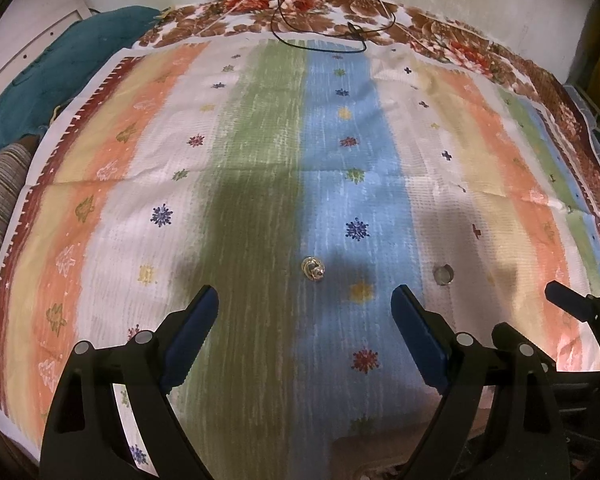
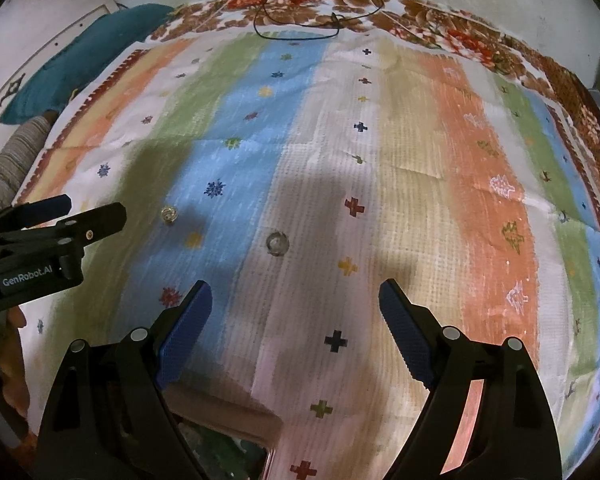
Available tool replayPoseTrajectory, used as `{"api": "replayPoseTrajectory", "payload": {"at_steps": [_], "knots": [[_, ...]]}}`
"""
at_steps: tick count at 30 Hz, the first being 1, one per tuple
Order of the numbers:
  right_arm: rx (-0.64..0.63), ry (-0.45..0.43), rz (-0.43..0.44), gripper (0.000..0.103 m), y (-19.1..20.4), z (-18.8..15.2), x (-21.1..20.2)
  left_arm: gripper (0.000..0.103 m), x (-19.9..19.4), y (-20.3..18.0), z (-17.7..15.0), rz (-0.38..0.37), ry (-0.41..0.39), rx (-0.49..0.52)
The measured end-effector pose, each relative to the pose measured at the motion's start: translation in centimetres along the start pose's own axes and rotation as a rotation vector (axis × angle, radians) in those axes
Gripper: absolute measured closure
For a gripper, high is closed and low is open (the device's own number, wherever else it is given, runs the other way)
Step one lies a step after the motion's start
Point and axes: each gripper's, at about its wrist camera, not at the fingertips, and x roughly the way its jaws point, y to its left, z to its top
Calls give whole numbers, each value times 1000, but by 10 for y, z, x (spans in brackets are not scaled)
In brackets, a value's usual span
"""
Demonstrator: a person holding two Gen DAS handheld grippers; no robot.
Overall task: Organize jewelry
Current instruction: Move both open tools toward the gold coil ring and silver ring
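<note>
Gold ring [image 1: 313, 269] flat on striped cloth [image 1: 260, 160], axis unclear

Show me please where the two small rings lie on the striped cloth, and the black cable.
Gold ring [image 1: 313, 269], left wrist view: middle of its coiled top.
Clear ring [image 2: 277, 243], right wrist view: centre of its round shape.
Black cable [image 1: 278, 30], left wrist view: left side of the loop, on the floral cloth.

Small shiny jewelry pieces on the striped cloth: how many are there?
2: a gold-toned ring on the blue stripe's edge, a clear round piece on the white stripe. More may be hidden.
</note>
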Motion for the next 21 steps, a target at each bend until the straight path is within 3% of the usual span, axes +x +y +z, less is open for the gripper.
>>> {"api": "replayPoseTrajectory", "payload": {"at_steps": [13, 21], "knots": [[-10, 17, -5, 17, 1, 11, 18, 22, 23, 0, 8, -18, 49, 20], [4, 42, 52, 17, 3, 18, 30, 24, 38, -2, 11, -22, 82, 33]]}}
